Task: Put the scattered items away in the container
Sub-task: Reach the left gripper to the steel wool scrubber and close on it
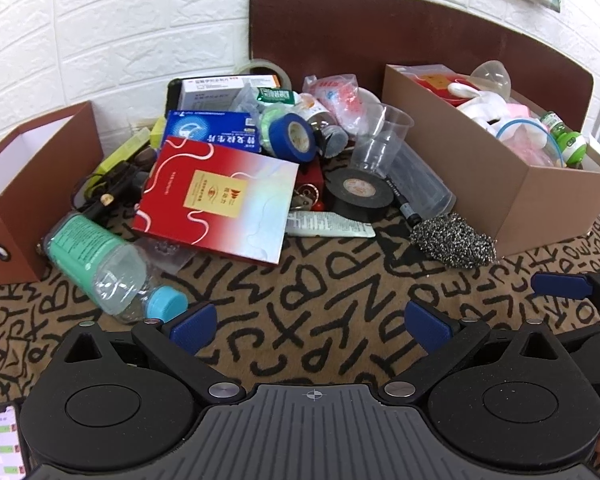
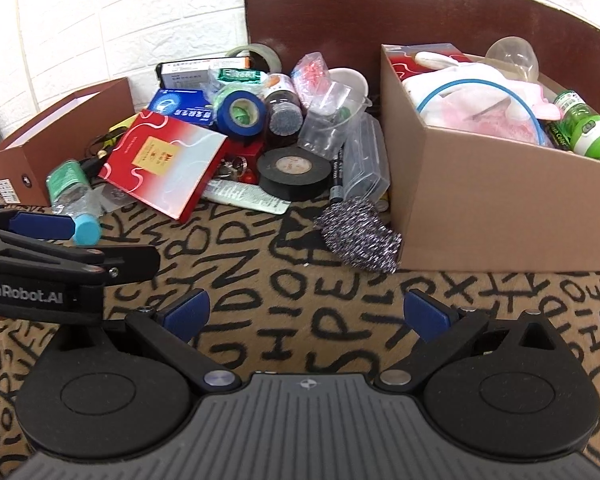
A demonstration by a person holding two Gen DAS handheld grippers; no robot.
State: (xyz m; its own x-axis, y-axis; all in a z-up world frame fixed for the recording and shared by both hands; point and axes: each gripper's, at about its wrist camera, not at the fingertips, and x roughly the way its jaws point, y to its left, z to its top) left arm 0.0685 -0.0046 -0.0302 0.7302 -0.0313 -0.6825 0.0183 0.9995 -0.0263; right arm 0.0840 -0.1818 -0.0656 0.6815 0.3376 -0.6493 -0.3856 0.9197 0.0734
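A pile of scattered items lies on the patterned cloth: a red box (image 1: 216, 200) (image 2: 164, 162), a plastic bottle with a blue cap (image 1: 104, 264) (image 2: 74, 196), a black tape roll (image 1: 358, 194) (image 2: 294, 172), a blue tape roll (image 1: 292, 136) (image 2: 242, 114), a steel scourer (image 1: 454, 242) (image 2: 358, 236) and clear cups (image 1: 380, 136). The brown cardboard container (image 1: 512, 184) (image 2: 496, 204) stands at the right, partly filled with a plush toy and a green bottle. My left gripper (image 1: 312, 322) is open and empty, short of the pile. My right gripper (image 2: 306, 314) is open and empty, near the scourer.
An open brown box (image 1: 28, 184) (image 2: 60, 140) stands at the left by the white brick wall. A dark chair back (image 1: 400, 32) rises behind the pile. A phone (image 1: 0, 440) lies at the lower left. The left gripper's body (image 2: 40, 264) crosses the right wrist view.
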